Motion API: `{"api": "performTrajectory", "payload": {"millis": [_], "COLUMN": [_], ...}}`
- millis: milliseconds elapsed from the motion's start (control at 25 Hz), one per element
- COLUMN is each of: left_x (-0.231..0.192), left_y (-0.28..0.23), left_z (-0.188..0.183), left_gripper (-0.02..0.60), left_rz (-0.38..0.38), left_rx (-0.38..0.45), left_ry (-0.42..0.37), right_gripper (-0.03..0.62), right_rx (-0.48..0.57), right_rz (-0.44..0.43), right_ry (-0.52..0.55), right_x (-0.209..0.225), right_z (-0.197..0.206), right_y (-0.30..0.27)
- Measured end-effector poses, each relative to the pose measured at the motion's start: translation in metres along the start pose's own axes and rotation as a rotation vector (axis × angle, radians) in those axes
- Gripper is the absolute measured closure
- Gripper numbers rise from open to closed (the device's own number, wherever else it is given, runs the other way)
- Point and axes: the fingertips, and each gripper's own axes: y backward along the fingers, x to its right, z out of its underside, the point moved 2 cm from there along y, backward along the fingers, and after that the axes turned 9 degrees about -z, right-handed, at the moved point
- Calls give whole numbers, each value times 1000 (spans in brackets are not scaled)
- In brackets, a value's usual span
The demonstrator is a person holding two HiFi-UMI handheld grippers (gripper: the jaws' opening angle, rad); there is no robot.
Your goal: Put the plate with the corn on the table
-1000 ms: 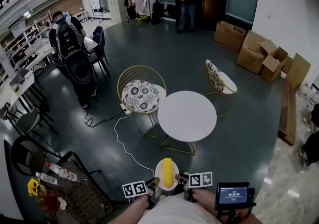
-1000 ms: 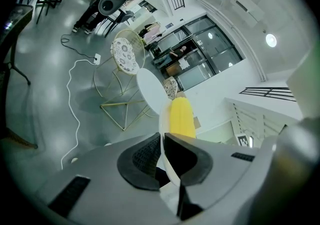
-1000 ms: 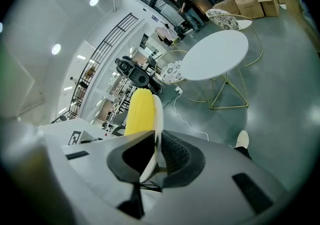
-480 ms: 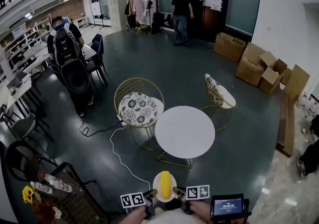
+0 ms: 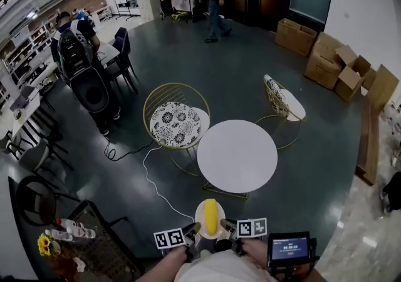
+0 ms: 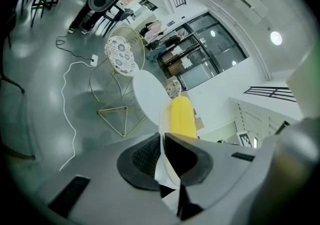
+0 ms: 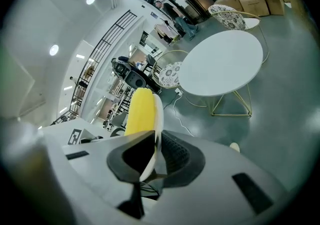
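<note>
A small white plate carrying a yellow corn cob hangs in the air low in the head view, short of the round white table. My left gripper is shut on the plate's left rim, and my right gripper is shut on its right rim. In the left gripper view the plate stands edge-on between the dark pads, with the corn beyond them. The right gripper view shows the plate, the corn and the table ahead to the right.
A gold wire chair with a patterned cushion stands left of the table, and a second chair behind it. A white cable runs over the floor. A dark cart with bottles and flowers is at lower left. People stand further back; cardboard boxes sit at right.
The view has shifted slightly and the table sits a little nearer. The person at the back has walked left. Both grippers still hold the plate in the same way.
</note>
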Motion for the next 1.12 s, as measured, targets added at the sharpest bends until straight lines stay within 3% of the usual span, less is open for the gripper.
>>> {"api": "performTrajectory", "payload": {"millis": [480,1120], "left_x": [19,46], "left_y": [-57,-97], "left_z": [-47,-80], "left_gripper": [548,548], "left_rz": [-7,-24], "left_rx": [-29,-24], "left_ry": [-26,-40], "right_gripper": [545,545], "right_rx": [25,53], "right_rz": [-9,-23], "right_ry": [-17,-32], "right_x": [32,56], "right_z": [-63,-116], "right_y": [-4,3]}}
